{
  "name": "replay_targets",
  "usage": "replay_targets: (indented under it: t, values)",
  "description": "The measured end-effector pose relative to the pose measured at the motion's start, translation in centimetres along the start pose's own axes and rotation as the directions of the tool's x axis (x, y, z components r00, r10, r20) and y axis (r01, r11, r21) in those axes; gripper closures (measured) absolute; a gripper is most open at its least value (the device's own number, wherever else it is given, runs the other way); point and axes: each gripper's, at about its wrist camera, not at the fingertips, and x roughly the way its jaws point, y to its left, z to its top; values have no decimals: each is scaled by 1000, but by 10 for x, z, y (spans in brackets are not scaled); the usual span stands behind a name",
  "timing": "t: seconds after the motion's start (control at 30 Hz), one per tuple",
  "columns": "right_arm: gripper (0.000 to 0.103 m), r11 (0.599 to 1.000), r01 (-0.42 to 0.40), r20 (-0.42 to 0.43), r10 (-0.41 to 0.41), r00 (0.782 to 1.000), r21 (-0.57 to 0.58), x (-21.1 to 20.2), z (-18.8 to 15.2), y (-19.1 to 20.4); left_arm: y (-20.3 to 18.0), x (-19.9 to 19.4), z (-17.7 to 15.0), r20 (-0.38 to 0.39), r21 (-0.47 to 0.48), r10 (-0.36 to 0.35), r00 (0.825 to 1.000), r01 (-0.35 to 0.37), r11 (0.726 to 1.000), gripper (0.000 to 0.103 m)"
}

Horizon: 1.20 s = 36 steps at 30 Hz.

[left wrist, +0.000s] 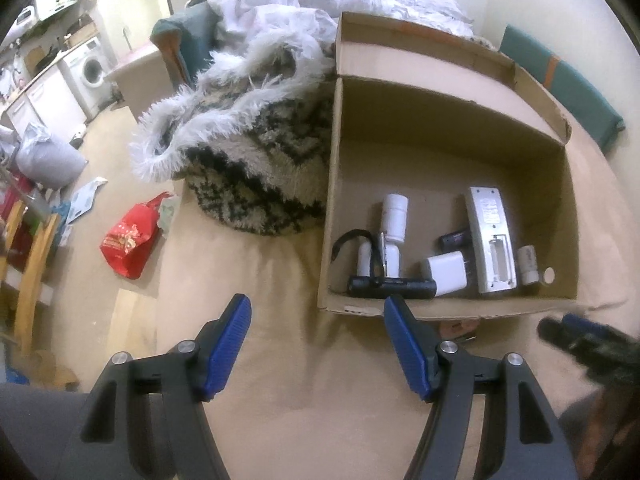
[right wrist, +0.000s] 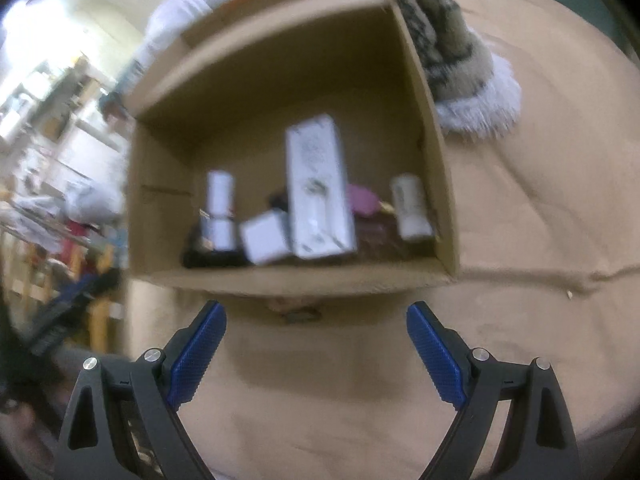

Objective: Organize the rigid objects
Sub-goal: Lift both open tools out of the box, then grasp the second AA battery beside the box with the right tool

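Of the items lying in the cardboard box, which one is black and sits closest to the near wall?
The black flashlight, lying lengthwise along the near wall of the cardboard box; the other near-wall items are white.

Both wrist cameras look steeply down along their fingers, close above the tan sheet; each frames the open cardboard box point(left wrist: 452, 184) point(right wrist: 288, 128) (right view blurred).

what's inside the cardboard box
Inside the box: a remote, charger, black flashlight, white bottles and a small tube. Something pink lies partly hidden behind the remote.
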Motion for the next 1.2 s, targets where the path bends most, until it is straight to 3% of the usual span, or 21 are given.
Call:
replay_targets:
  t: [0.07,0.17,0.33,0.53,0.57,0.63,0.8,1.03,1.2]
  values:
    - [6,996,85,-63,-87,994,-34,16,-5,-1,2,2,0,-11,-10,6,1000,-6,1000,37]
    - [6,991,98,-122,-108,987,-89,33,-9,8,5,6,0,-35,-28,-1,999,0,1000,37]
    - [6,982,99,-154,-124,980,-158,58,-14,31,2,8,-1,-45,-23,-1,999,0,1000,37]
    - [6,952,113,-127,-154,980,-283,89,-18,61,1,5,3,-39,-42,-19,999,17,999,37]
    - [9,953,117,-123,-156,980,-280,93,-18,63,1,4,3,-34,-42,-20,999,19,999,37]
    - [30,947,148,-96,-182,979,-284,99,-17,65,2,3,3,-29,-38,-15,999,14,999,37]
    - [57,930,177,-73,-211,975,-321,101,-23,72,5,8,1,-54,-53,-20,998,17,998,37]
    - [57,956,108,-124,-147,981,-274,68,-45,71,2,7,1,-62,-54,-46,997,43,998,37]
    - [57,968,75,-93,-99,991,-238,30,-54,70,-7,15,-7,-96,-33,-80,992,77,996,37]
